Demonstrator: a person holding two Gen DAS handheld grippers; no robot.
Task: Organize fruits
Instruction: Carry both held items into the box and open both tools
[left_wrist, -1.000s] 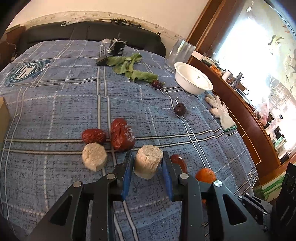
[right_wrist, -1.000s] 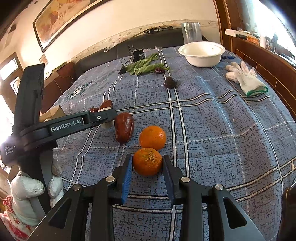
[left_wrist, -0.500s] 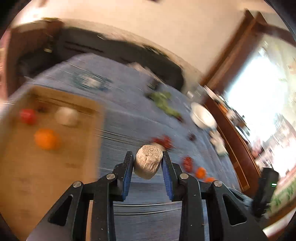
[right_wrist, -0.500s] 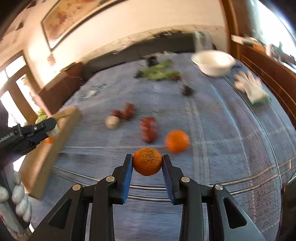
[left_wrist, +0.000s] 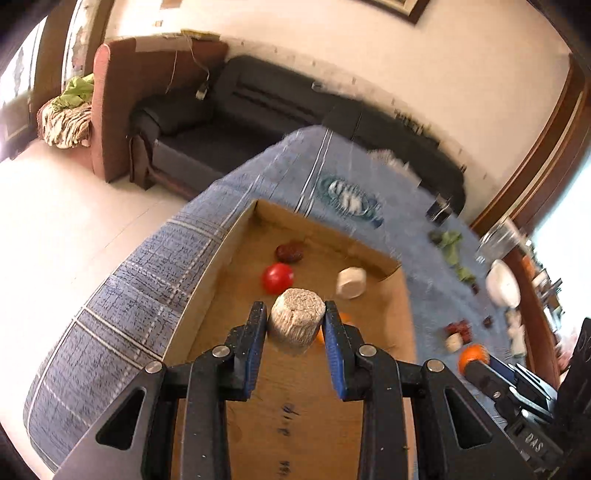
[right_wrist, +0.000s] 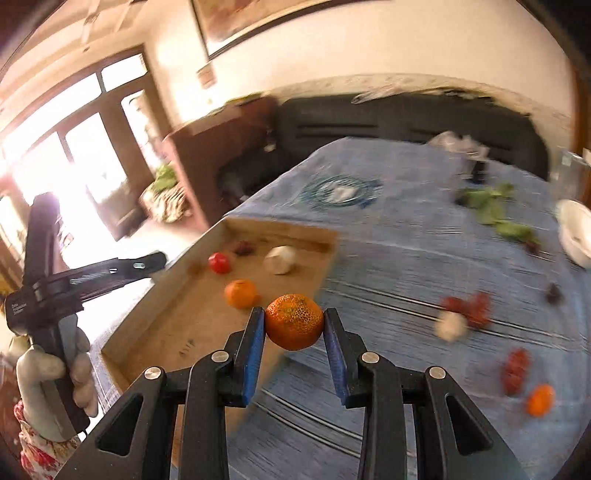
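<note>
Risks first: both loads airborne, so early release = drop short of box. Left gripper (left_wrist: 294, 325) clamped on pale fibrous cylinder (left_wrist: 296, 320), hanging over cardboard box (left_wrist: 207, 291) floor, near-left part; looks safe to let go there, though could roll into red tomato (left_wrist: 277, 277) or white chunk (left_wrist: 351, 282) just beyond. Right gripper (right_wrist: 294, 326) clamped on mandarin (right_wrist: 294, 321), but hovering about at box's right wall, maybe partly over blue plaid cloth (right_wrist: 424, 266); release now could bounce off rim & roll across table. Round fruit, so likely to roll wherever landed; low set-down wiser than a toss. Two tools converging on same box, so clash possible btw grippers. Frames blurred, so exact clearance hard to judge. Vs 1 s ago: both grippers then low at table level among loose fruit, cylinder & mandarin resting on cloth btw jaws; now lifted & swung left toward box, box filling left view, leftover dates (right_wrist: 476, 310) & second orange (right_wrist: 540, 399) left behind far right. Grip width about unchanged on both.
</note>
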